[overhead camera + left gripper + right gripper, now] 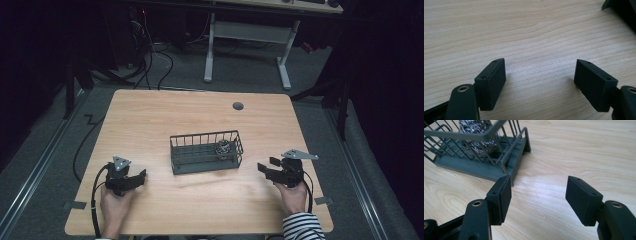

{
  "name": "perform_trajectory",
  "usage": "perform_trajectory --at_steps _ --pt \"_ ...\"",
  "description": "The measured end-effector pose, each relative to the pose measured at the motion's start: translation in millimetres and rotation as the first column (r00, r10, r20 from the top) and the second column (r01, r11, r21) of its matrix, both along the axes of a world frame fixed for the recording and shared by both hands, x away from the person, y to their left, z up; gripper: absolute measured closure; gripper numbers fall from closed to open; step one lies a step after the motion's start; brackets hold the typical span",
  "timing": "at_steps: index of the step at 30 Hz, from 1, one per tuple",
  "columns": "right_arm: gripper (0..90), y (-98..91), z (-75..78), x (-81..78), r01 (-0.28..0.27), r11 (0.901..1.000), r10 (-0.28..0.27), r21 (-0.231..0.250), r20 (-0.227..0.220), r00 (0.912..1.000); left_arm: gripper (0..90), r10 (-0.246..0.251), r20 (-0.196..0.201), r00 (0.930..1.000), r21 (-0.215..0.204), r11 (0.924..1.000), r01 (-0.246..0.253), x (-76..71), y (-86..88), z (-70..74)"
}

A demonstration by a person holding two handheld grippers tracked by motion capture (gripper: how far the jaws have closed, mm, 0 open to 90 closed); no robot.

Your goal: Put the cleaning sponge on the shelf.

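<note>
**Both claws apart and empty, scourer sitting in the wire basket**

From the high view we see a grey wire basket (pixel 205 136) standing near the middle of the light wooden table (pixel 165 115), its long side running across the table. Inside it, towards its right end, lies a steel wool scourer (pixel 223 148). In the right gripper view we find the same scourer (pixel 475 130) behind the wires at the upper left, resting on the basket's floor.

The left gripper (pixel 136 179) rests low at the near left of the table, well apart from the basket, with the person's left hand (pixel 116 205) behind it. In the left gripper view we look along this gripper (pixel 540 72): its two black jaws stand wide apart, and between them we see bare table (pixel 524 30).

The right gripper (pixel 266 167) sits near the basket's right end, pointing towards it, held by the right hand (pixel 292 196) that comes out of a striped sleeve (pixel 302 226). In the right gripper view its jaws (pixel 539 192) also stand apart with nothing between them. The left-hand jaw's tip lies just beside the near corner of the basket (pixel 519 157); we cannot tell whether it touches. The rest is open table (pixel 586 150).

A round grey cable hole (pixel 238 106) sits near the table's far edge.
</note>
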State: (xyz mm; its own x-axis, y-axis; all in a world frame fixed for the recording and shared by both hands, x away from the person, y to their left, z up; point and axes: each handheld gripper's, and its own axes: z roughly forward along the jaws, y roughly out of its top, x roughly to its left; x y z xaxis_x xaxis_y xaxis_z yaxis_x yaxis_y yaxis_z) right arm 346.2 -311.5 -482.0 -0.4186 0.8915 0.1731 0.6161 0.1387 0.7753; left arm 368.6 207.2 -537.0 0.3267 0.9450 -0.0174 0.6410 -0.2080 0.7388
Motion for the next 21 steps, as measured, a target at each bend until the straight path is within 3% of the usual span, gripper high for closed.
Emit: perform_trajectory --at_steps 17,21 --pt "36.8 -6.4 -42.1 -9.1 0.057 0.9965 -0.058 -0.062 -0.028 0.9979 25.9 0.000 0.000 1.0000 0.000 1.0000 0.000 0.0 0.0 0.0" --pt "36.1 -2.9 -48.2 -9.8 0.060 0.9925 -0.063 -0.106 -0.025 0.9977 25.9 0.000 0.000 1.0000 0.000 1.0000 0.000 0.0 0.0 0.0"
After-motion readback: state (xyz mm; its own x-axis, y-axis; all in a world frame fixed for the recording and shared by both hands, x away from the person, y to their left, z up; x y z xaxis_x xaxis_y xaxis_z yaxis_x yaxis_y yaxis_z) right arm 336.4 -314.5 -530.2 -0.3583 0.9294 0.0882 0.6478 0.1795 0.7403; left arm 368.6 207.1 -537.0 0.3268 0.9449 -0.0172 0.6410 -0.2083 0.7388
